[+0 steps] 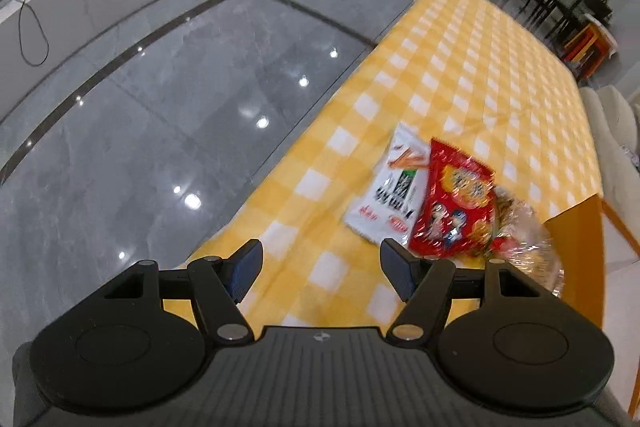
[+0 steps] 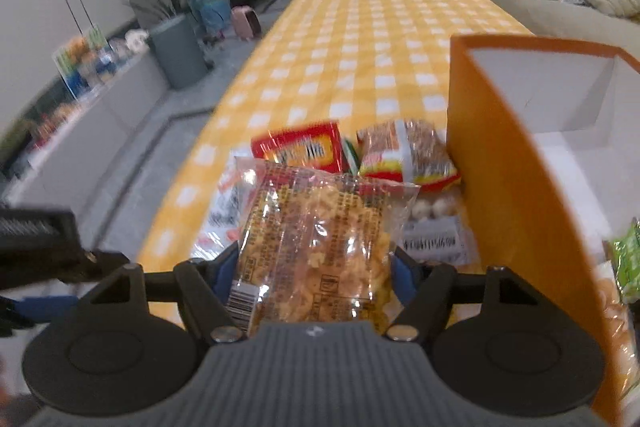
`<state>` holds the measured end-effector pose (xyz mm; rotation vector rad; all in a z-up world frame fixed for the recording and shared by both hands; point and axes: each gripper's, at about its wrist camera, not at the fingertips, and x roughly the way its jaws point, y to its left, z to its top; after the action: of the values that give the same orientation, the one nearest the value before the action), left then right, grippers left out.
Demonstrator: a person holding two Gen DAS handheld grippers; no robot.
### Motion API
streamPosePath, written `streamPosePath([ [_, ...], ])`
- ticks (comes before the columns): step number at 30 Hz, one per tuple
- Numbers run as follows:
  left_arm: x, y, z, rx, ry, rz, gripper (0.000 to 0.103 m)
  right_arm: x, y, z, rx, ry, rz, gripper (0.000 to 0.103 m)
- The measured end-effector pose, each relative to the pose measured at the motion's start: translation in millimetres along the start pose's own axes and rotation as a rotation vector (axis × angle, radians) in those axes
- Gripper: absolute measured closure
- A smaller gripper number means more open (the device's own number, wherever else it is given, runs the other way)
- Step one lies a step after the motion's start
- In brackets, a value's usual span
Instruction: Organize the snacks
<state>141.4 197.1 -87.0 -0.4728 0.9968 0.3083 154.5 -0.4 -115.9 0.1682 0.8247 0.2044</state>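
Scene: a desk (image 2: 360, 39) under a yellow-and-white checked cloth, with a heap of snack packets near its close end and an orange box (image 2: 516, 163) with a white inside standing just right of the heap.

Right tongs (image 2: 312, 267): closed on a clear crisp packet (image 2: 316, 243), a blue pad pressing each long edge; the packet is lifted above the heap.

Packet's long axis: runs straight out along the tongs, away from the camera, barcode end nearest the hand.

Way to the box: the open top of the orange box lies to the right of the held packet and a little beyond it, with the near orange wall between them. By my reading the packet must pass over that wall, then go down inside.

Already in the box: something green (image 2: 628, 259) and a pale packet, only partly in view at the right edge.

Left tongs (image 1: 322, 273): open and empty, hanging over the desk's near edge.

Left tongs' nearest snacks: a white packet (image 1: 390, 191) and a red packet (image 1: 452, 203), ahead and to the right, overlapping.

Nearer hand to the box: the right.
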Motion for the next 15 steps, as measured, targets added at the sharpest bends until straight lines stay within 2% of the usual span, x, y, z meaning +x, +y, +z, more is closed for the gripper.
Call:
streamPosePath([
  [2,0.8,-7.5,4.0,-0.001,0.016,-0.052,0.024,-15.2,-8.5,11.1,0.043,-0.014,0.047,0.032],
  [4,7.2,-18.4,7.1,-0.017,0.056,-0.138,0.024,-27.4,-15.3,24.0,0.09,0.003,0.058,0.032],
  [6,12.6,-34.3,8.4,0.013,0.073,-0.19,0.024,-42.8,-26.3,37.5,0.142,0.007,0.115,0.032],
  [8,16.3,-54.2,9.5,0.078,0.056,-0.2,0.024,-60.4,-35.1,50.0,0.154,-0.017,0.161,0.032],
  [10,21.6,-72.0,12.3,0.115,0.05,-0.169,0.024,-77.7,-37.6,59.2,0.123,-0.057,0.157,0.032],
  [12,31.2,-88.3,17.7,0.141,0.073,-0.155,0.023,-91.4,-42.8,66.2,0.096,-0.107,0.142,0.032],
  [15,54.5,-106.3,28.3,0.171,0.128,-0.139,0.023,-100.8,-60.4,73.0,0.125,-0.142,0.139,0.032],
])
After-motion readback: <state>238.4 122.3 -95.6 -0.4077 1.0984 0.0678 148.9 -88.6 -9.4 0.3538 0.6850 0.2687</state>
